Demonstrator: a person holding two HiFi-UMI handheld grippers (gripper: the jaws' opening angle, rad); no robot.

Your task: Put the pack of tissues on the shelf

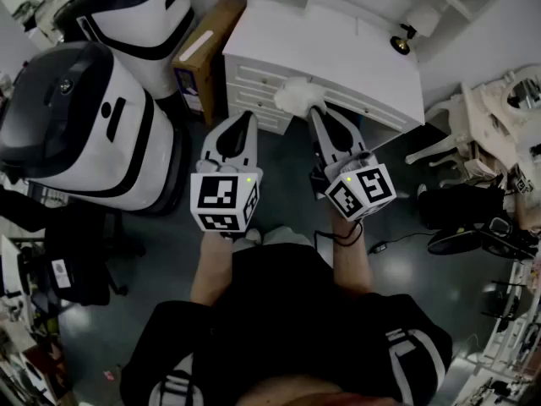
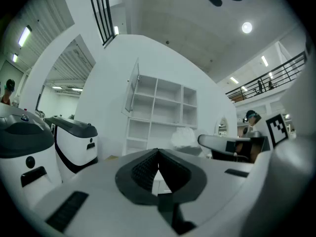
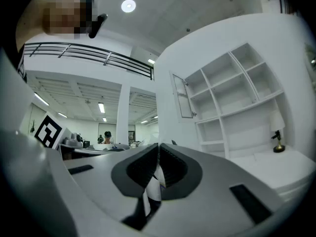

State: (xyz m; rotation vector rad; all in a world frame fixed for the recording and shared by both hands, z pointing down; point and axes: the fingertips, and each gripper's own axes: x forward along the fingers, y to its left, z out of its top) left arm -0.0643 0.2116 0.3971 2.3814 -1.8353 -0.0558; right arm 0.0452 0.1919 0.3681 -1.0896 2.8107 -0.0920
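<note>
The pack of tissues (image 1: 297, 96) is a soft white bundle hanging over the front edge of the white cabinet top (image 1: 355, 57). My right gripper (image 1: 314, 110) is shut on it. In the right gripper view, only a thin white fold of the pack's wrapper (image 3: 153, 187) shows between the closed pads. My left gripper (image 1: 246, 118) hangs beside it to the left, shut, with nothing in it. From the left gripper view, the pack (image 2: 186, 138) shows ahead to the right, in front of the open white shelf unit (image 2: 160, 108). The shelf's empty compartments (image 3: 232, 100) also appear in the right gripper view.
A small lamp (image 1: 401, 42) stands on the cabinet top at the right. A cardboard box (image 1: 203, 51) leans left of the cabinet's drawers (image 1: 254, 91). Two big white-and-black machines (image 1: 80, 125) fill the left. White chairs (image 1: 473, 117) and cables are at the right.
</note>
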